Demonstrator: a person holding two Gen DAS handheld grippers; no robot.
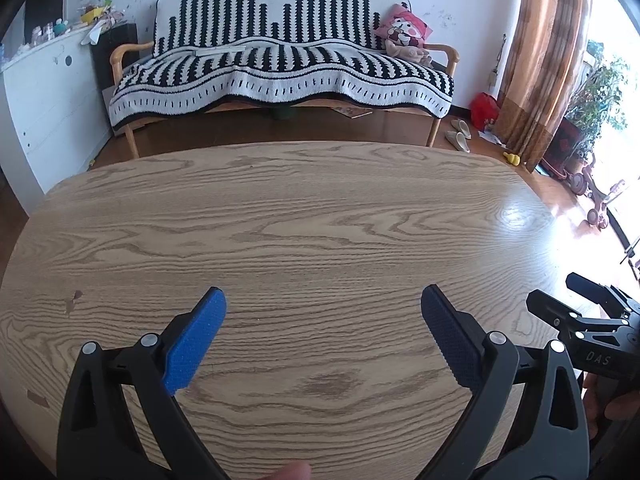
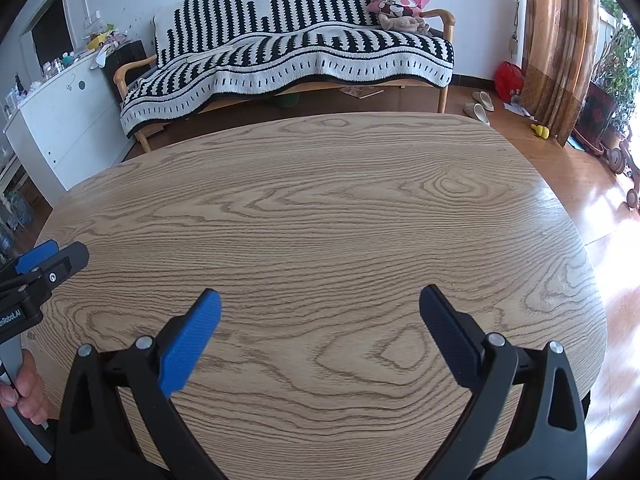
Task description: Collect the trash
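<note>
No trash shows on the wooden table in either view. My left gripper hovers over the near part of the tabletop, open, with nothing between its blue pads. My right gripper hangs over the same table, also open and empty. The right gripper appears at the right edge of the left wrist view. In the right wrist view the left gripper pokes in at the left edge, held by a hand.
Beyond the table stands a wooden sofa under a black-and-white blanket, with a pink cushion. A white cabinet is at the left. Slippers, a red bag, a yellow toy and curtains are at the right.
</note>
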